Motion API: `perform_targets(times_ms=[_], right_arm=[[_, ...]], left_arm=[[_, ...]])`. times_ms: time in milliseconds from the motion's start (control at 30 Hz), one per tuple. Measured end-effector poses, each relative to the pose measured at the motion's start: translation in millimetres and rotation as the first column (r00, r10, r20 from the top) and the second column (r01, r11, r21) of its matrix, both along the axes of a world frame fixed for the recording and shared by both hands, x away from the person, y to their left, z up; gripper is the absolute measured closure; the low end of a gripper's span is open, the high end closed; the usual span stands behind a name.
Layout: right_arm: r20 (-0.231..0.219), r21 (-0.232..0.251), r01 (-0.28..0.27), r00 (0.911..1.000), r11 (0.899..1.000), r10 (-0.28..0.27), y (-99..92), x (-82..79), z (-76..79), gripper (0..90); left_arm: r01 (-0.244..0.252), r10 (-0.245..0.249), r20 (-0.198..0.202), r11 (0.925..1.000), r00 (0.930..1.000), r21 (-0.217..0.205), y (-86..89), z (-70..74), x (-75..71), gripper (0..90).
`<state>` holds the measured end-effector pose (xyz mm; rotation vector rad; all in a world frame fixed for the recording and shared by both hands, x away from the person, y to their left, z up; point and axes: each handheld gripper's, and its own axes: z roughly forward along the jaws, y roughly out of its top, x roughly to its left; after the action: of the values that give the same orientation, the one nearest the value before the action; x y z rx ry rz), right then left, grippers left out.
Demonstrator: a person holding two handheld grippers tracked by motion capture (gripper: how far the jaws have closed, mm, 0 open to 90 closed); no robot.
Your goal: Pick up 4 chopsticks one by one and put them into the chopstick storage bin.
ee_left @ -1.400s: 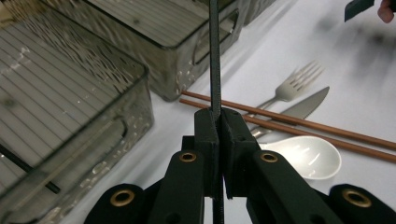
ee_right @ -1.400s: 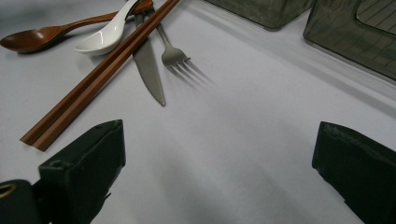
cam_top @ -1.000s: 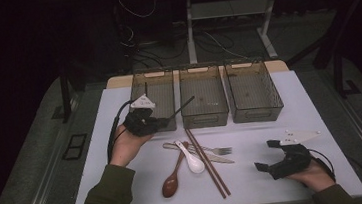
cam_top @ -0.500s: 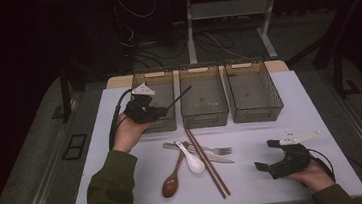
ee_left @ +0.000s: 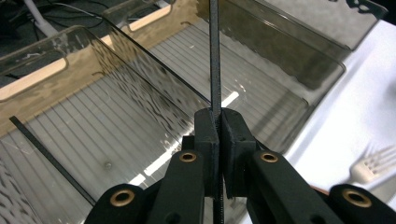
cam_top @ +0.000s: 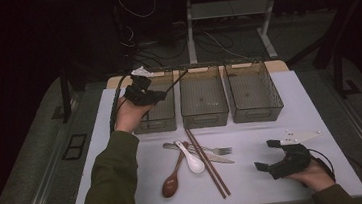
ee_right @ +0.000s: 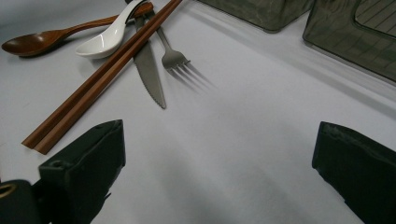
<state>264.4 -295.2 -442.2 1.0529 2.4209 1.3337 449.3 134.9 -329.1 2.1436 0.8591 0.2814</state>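
Observation:
My left gripper point(cam_top: 156, 95) is shut on a thin black chopstick point(cam_top: 174, 82) that sticks out up and to the right, above the left smoky bin point(cam_top: 155, 125). In the left gripper view the chopstick point(ee_left: 215, 56) runs straight up from the closed jaws point(ee_left: 218, 116), over the bin's ribbed floor point(ee_left: 116, 135). A second black chopstick point(ee_left: 46, 154) lies inside that bin. My right gripper point(cam_top: 267, 155) rests on the white table at the lower right, open with nothing between its jaws point(ee_right: 219, 154).
On the table's middle lie a wooden spoon point(cam_top: 171, 180), a white spoon point(cam_top: 192, 158), brown chopsticks point(cam_top: 207, 162), a fork point(cam_top: 216, 150) and a knife point(ee_right: 149, 72). Two more bins point(cam_top: 206, 120) point(cam_top: 256, 116) stand to the right of the first.
My left hand has carried the black chopstick away from the person and upward, from beside the left bin to above it. The right hand has stayed still.

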Motion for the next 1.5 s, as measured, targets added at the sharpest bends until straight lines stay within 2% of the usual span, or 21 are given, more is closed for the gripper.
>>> perform_targets(times_ms=[100,267,367,500,600,667,733,800,867,967,1067,1100,1167,1300,1400,1500], right_arm=[[0.000,0.000,-0.004,1.0000,1.000,0.004,-0.3,-0.1,0.4,2.6],[0.000,0.004,-0.005,1.0000,1.000,0.005,-0.9,-0.3,0.8,2.6],[0.001,0.007,-0.007,1.0000,1.000,0.007,-0.8,-0.8,1.1,2.6],[0.001,0.008,-0.009,1.0000,1.000,0.009,-1.0,-0.7,1.2,2.6],[0.003,0.007,-0.011,0.9999,1.000,0.011,-1.1,-0.8,1.3,2.6],[0.003,0.008,-0.011,0.9999,1.000,0.011,-1.2,-1.1,1.5,2.6],[0.004,0.008,-0.012,0.9999,1.000,0.012,-1.3,-1.1,1.5,2.6],[0.004,0.007,-0.012,0.9999,1.000,0.012,-1.2,-1.2,1.4,2.6],[0.005,0.006,-0.013,0.9999,1.000,0.013,-1.1,-1.3,1.5,2.6],[0.006,0.005,-0.015,0.9999,1.000,0.015,-1.3,-1.6,1.8,2.6],[0.006,0.004,-0.016,0.9999,1.000,0.015,-1.2,-1.6,1.8,2.6],[0.005,0.005,-0.016,0.9999,1.000,0.016,-1.2,-1.8,1.9,2.6],[0.007,0.006,-0.017,0.9998,1.000,0.017,-1.1,-2.0,1.9,2.6],[0.006,0.005,-0.017,0.9998,1.000,0.017,-1.2,-1.7,1.9,2.6],[0.005,0.005,-0.018,0.9998,1.000,0.018,-1.0,-1.8,1.8,2.6],[0.006,0.005,-0.017,0.9998,1.000,0.017,-1.1,-1.8,1.8,2.6]], left_arm=[[-0.016,0.016,-0.001,0.9999,0.9999,-0.001,-0.3,-3.2,8.7,85.0],[-0.071,0.071,-0.010,0.9974,0.9974,-0.010,3.2,-10.7,23.1,85.0],[-0.104,0.104,-0.015,0.9946,0.9945,0.004,6.6,-15.1,30.5,85.0],[-0.158,0.158,-0.025,0.9875,0.9872,0.004,13.3,-23.0,39.5,85.0],[-0.207,0.207,-0.033,0.9782,0.9778,-0.012,17.1,-28.4,43.5,85.0],[-0.221,0.221,-0.030,0.9752,0.9748,0.009,18.5,-30.9,46.6,85.0],[-0.234,0.233,-0.038,0.9723,0.9716,0.003,21.4,-34.7,49.5,84.9],[-0.250,0.251,-0.055,0.9680,0.9664,0.019,23.3,-38.7,51.4,84.9],[-0.254,0.255,-0.061,0.9668,0.9650,0.030,23.2,-40.9,52.5,84.9],[-0.249,0.250,-0.054,0.9682,0.9668,0.027,21.7,-41.7,52.9,84.9],[-0.263,0.265,-0.057,0.9643,0.9627,0.030,21.4,-42.8,53.2,84.5],[-0.261,0.262,-0.055,0.9648,0.9634,0.034,21.5,-43.6,53.6,83.8],[-0.277,0.279,-0.017,0.9585,0.9601,0.066,19.4,-43.2,52.5,65.7],[-0.280,0.281,-0.005,0.9570,0.9597,0.077,18.3,-42.1,52.4,49.3],[-0.273,0.274,-0.004,0.9592,0.9617,0.073,17.4,-41.6,52.1,46.7],[-0.254,0.255,-0.005,0.9655,0.9670,0.057,15.3,-40.5,50.7,43.4]])
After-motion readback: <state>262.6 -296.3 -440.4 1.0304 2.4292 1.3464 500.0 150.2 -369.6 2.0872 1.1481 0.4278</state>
